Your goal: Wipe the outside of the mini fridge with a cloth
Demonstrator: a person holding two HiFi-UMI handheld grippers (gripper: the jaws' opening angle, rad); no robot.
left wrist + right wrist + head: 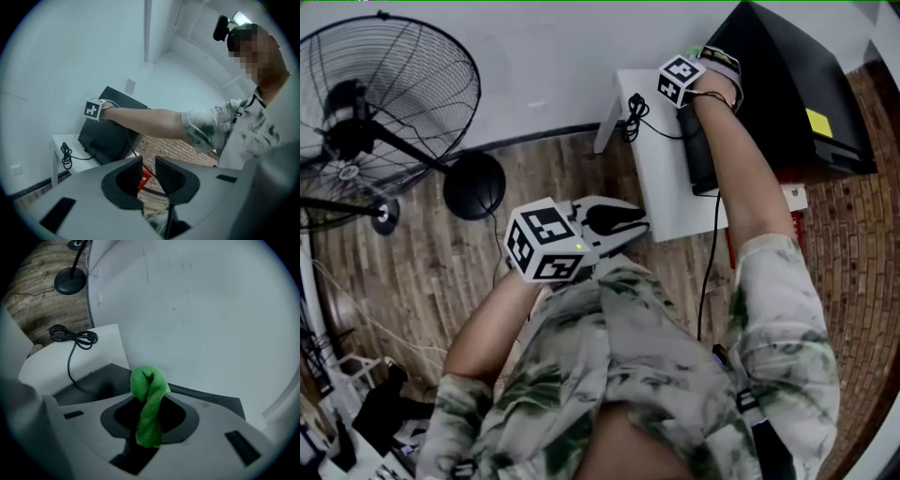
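Observation:
The black mini fridge (pixel 787 89) stands on a low white table (pixel 661 192) against the wall. My right gripper (pixel 150 401) is shut on a twisted green cloth (pixel 149 387), held at the fridge's top back edge (pixel 93 383) close to the wall. In the head view my right gripper (pixel 698 58) sits at the fridge's left side, its jaws hidden behind the marker cube. My left gripper (pixel 623 223) hangs near my chest, away from the fridge (pixel 110 131). The left gripper (pixel 148 161) is slightly open with nothing between its jaws.
A coiled power cable (pixel 635 112) lies on the table beside the fridge. A large standing fan (pixel 375 103) with a round black base (pixel 474 185) stands on the wood floor to the left. A red object (pixel 797 225) sits under the table on brick-patterned flooring.

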